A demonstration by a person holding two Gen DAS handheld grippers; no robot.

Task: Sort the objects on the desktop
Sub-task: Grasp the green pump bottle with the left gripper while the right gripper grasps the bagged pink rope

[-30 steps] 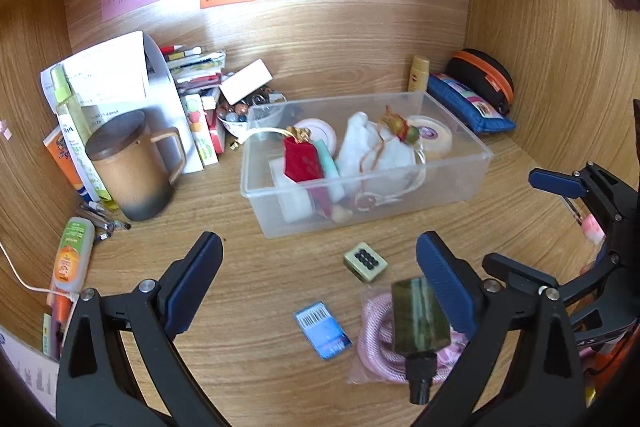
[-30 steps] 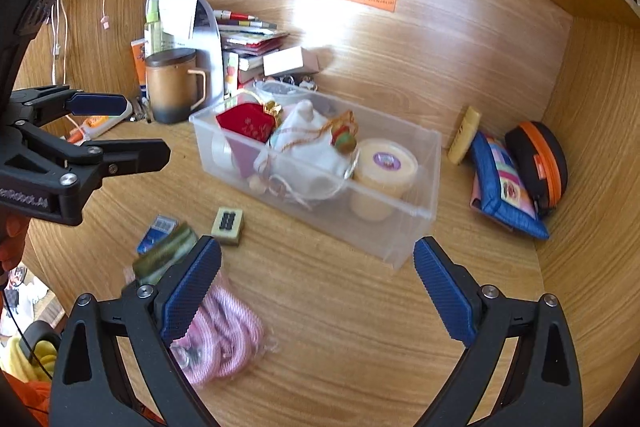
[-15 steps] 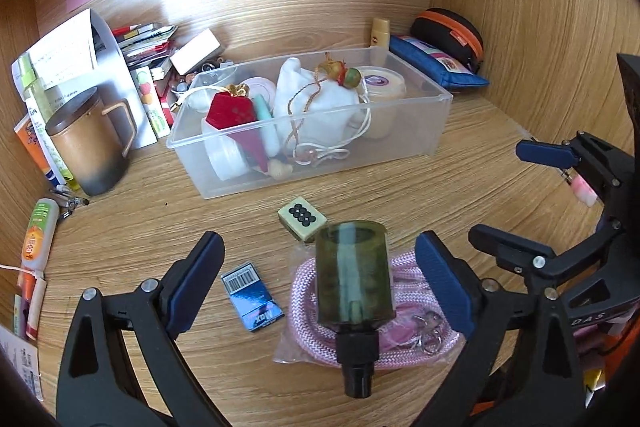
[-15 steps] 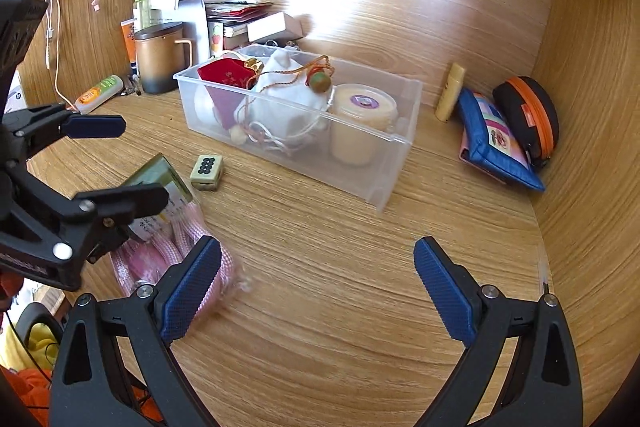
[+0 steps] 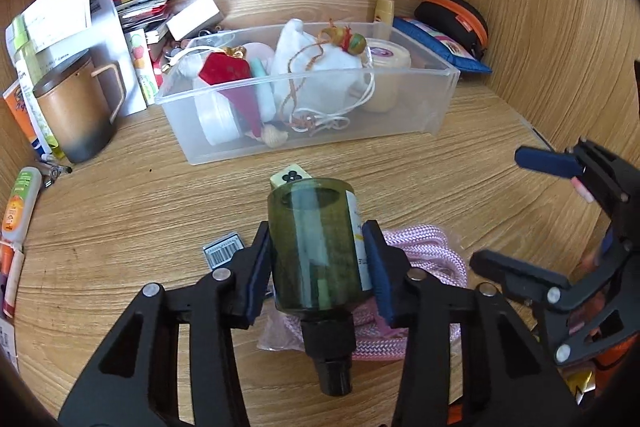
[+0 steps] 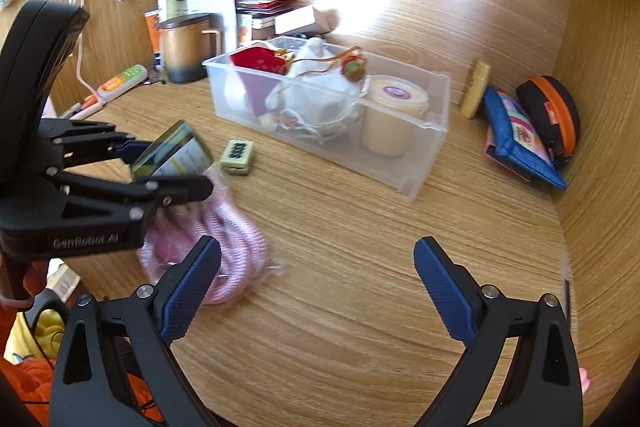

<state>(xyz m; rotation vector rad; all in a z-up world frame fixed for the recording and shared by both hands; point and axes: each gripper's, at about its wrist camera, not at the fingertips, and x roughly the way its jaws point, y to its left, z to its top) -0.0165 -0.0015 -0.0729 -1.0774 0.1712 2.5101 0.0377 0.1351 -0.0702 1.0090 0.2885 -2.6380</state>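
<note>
— Two grippers over the bench (image 6: 360, 267), but only one busy. Left gripper (image 5: 316, 263) closing its jaws on the green bottle (image 5: 320, 251), blue pads against both sides of the body, black cap toward the camera.

— Bottle where, exactly?

— Near side of the bench, tilted up, just above the pink rope in its clear bag (image 5: 420, 259). Small barcode packet (image 5: 222, 251) just to the left; pale tile with black dots (image 5: 290, 175) right behind the bottle, toward the far side.

— Why gripped at the middle?

— Probably for balance: widest and flattest part there, cap too narrow to pinch safely. Glossy surface, so maybe slippery.

— And the right gripper (image 6: 320, 291)?

— Jaws wide, nothing between them, only bare wood below. Held low at the right, likely waiting for the rope or the tile.

— Destination?

— Most likely the clear plastic bin (image 5: 440, 95) at the far middle, already crowded with a white pouch, a red charm and a cream jar. Little free room; perhaps only on top.
</note>
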